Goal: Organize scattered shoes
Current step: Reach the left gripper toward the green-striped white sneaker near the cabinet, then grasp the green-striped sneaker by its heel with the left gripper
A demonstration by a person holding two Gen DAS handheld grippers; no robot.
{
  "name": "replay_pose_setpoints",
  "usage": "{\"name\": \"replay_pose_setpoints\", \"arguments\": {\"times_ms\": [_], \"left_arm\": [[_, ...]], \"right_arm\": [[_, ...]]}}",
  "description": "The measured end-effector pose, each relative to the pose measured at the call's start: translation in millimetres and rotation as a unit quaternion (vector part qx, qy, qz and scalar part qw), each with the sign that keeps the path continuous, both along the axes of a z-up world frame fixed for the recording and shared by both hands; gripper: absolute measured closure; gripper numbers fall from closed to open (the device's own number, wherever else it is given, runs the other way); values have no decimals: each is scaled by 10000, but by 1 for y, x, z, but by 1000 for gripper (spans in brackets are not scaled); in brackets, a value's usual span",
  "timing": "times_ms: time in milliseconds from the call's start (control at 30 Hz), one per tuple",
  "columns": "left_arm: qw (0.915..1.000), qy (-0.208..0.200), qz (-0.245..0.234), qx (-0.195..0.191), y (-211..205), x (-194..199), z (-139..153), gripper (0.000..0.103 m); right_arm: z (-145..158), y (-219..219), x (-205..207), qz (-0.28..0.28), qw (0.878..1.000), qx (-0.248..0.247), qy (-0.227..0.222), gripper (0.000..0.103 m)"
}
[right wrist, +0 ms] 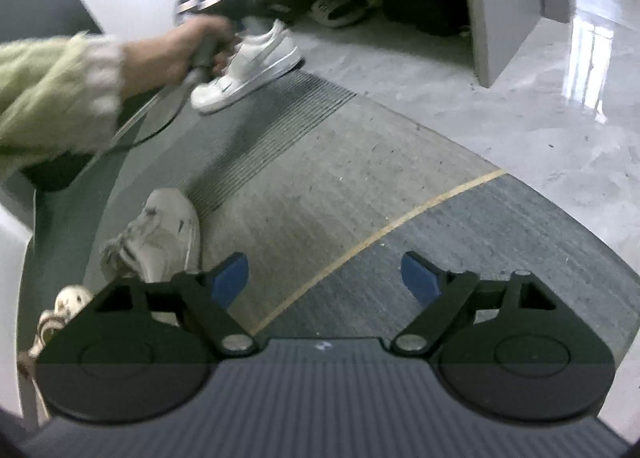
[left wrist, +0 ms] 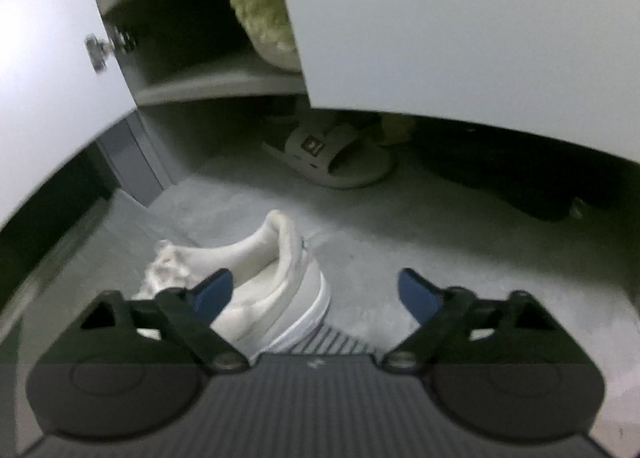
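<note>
A white sneaker (left wrist: 256, 282) stands on the grey floor just ahead of my left gripper (left wrist: 316, 290), heel toward me. The gripper is open; its left pad (left wrist: 214, 290) sits at the shoe's opening, the right pad is clear of the shoe. The same sneaker shows in the right wrist view (right wrist: 248, 66), beside the hand that holds the left gripper. My right gripper (right wrist: 326, 278) is open and empty above the doormat (right wrist: 340, 194). A second white sneaker (right wrist: 160, 238) lies on the mat to its left. A beige slide sandal (left wrist: 336, 154) lies under the cabinet.
An open shoe cabinet (left wrist: 192, 90) holds a fluffy green slipper (left wrist: 260, 6) on a shelf. Its white door (left wrist: 440, 26) hangs above the sandal. Dark shoes (left wrist: 520, 178) lie in shadow at the right. Another worn shoe (right wrist: 60, 310) is at the mat's left edge.
</note>
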State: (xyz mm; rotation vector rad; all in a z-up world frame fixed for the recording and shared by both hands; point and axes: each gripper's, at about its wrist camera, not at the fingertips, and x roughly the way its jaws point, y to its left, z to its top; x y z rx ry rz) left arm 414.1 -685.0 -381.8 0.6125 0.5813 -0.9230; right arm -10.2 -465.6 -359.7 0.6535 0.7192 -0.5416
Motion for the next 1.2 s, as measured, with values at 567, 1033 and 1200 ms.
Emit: {"name": "replay_pose_setpoints", "arguments": {"times_ms": [567, 1033, 1200], "left_arm": [[9975, 465, 151, 520, -12, 31, -14, 81], [9849, 416, -1447, 849, 169, -115, 39, 80], [9756, 465, -1852, 1085, 215, -198, 51, 103]], "right_arm": [[-12, 3, -2, -347, 9987, 161, 323, 17], [-1, 24, 7, -251, 9986, 355, -307, 17], [16, 32, -13, -566, 9972, 78, -478, 17]]}}
